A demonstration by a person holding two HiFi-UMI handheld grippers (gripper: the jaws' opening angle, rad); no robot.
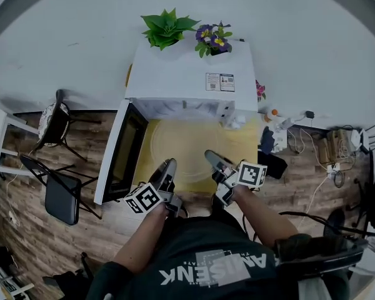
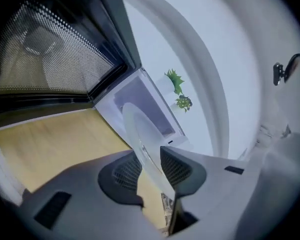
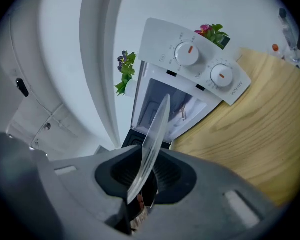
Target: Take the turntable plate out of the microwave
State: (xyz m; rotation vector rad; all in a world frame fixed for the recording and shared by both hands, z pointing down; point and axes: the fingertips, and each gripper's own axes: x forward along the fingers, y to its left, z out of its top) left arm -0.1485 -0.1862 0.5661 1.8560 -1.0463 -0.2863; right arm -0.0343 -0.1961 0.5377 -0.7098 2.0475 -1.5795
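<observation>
The left hand-held gripper (image 1: 169, 165) (image 2: 152, 166) pinches the near rim of the glass turntable plate (image 1: 187, 142) (image 2: 140, 129) (image 3: 157, 126), with its ribbed pads pressed on either face of the glass. The right hand-held gripper (image 1: 211, 157) (image 3: 145, 171) clamps the same rim just beside it, and the plate's edge stands thin between its jaws. Held by both, the plate hangs over the yellow worktop (image 1: 144, 167) (image 2: 50, 144) (image 3: 270, 114), in front of the white microwave (image 1: 181, 80) (image 3: 200, 59), its far rim near the open cavity. The microwave door (image 1: 122, 152) (image 2: 50, 49) is swung wide to the left. Two dials (image 3: 187, 53) sit on the control panel. On top of the microwave stand a green plant (image 1: 167, 29) and a pot of purple flowers (image 1: 214, 40)
</observation>
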